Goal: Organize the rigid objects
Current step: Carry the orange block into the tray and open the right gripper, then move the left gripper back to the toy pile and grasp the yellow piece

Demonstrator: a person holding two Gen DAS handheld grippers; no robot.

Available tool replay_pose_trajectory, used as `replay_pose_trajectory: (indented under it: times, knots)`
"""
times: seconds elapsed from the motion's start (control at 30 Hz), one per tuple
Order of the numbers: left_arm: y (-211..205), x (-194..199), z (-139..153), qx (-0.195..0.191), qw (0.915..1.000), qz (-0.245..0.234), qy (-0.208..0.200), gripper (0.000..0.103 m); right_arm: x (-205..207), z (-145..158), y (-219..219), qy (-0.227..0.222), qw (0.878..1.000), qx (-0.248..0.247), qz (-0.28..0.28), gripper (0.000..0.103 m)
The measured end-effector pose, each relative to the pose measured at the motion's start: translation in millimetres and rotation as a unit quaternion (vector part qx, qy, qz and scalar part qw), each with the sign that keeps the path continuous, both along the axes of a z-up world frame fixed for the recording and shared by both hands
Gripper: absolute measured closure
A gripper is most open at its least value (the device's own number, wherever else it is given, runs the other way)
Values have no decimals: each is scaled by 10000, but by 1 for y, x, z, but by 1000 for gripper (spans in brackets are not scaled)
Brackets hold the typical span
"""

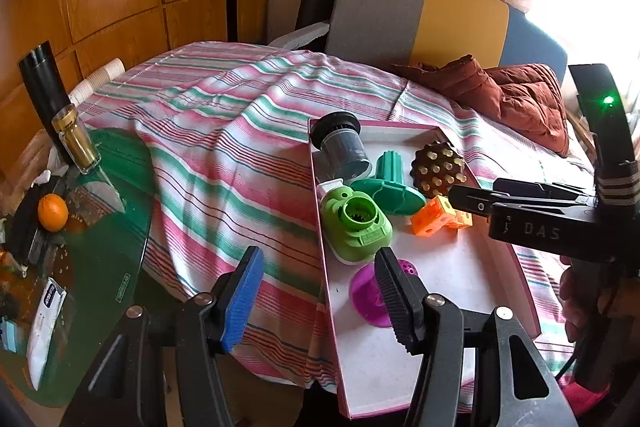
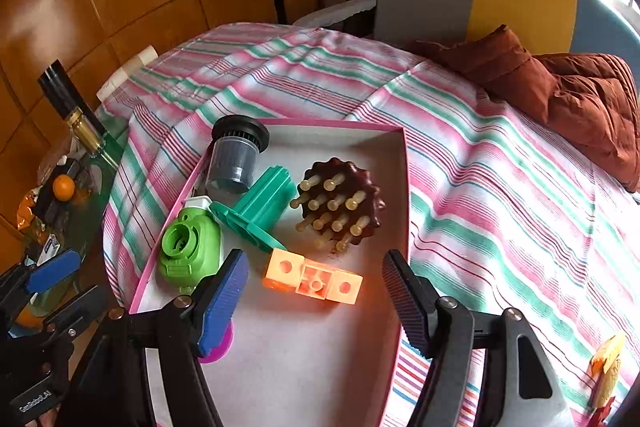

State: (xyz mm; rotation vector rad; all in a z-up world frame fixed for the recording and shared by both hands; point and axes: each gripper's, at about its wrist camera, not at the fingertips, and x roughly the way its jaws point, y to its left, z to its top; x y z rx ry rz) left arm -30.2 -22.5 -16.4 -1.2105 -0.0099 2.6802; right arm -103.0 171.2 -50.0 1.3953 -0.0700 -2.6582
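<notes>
In the left wrist view, the left gripper (image 1: 320, 299) was seen with jaws wide apart and empty, just above the pink-edged white cardboard tray (image 1: 460, 267).

In the right wrist view, the right gripper (image 2: 316, 297) was held wide and empty over the orange plastic block (image 2: 314, 277). It should probably be lowered straight and squeezed gently.

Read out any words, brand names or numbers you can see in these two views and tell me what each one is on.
"DAS": white letters on the black body of the right gripper, left wrist view.
"GenRobot.AI": seemingly, small white print on the left gripper, right wrist view.
White packet on the green glass table: dark label, print too blurred to read.
</notes>
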Motion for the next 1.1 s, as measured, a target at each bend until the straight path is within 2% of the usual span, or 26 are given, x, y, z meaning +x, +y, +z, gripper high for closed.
replay_pose_trajectory:
  times: [0.2,0.6,0.9,1.1]
  knots:
    - [5,4,5,-77,9999,-42,124,40,12,7,5,136,9999,60,-57,32]
    - [19,8,10,-245,9992,-207,241,40,32,22,22,365,9991,120,-189,32]
    - [31,10,12,-318,9985,-354,269,40,40,26,46,413,9983,45,-414,32]
    - [48,10,13,-314,9972,-605,297,40,55,30,84,390,9960,67,-803,32]
